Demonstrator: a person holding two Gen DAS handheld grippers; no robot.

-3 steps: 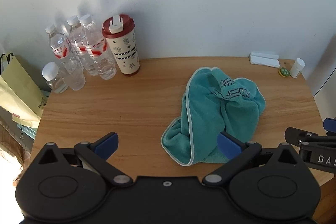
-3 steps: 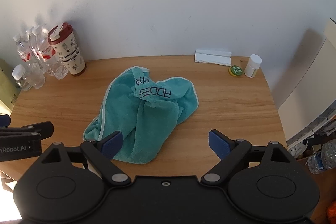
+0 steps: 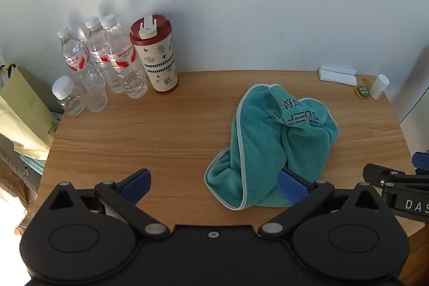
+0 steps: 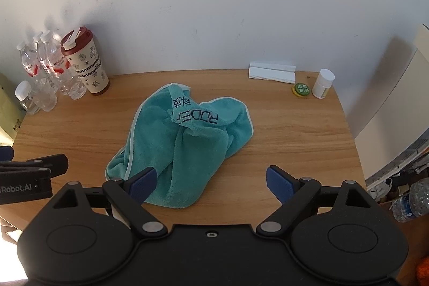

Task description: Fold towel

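No visible change in towel [image 3: 270, 144] or either gripper's jaws

Wood table [image 4: 295, 130] (towel [image 4: 187, 146], bottles [image 3: 107, 66] etc

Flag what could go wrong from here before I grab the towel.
The towel lies crumpled, its pale-trimmed edges tucked under, so either open gripper, left or right, may pinch several layers instead of one corner. Spreading it wide could sweep into the tumbler and water bottles at the back left.
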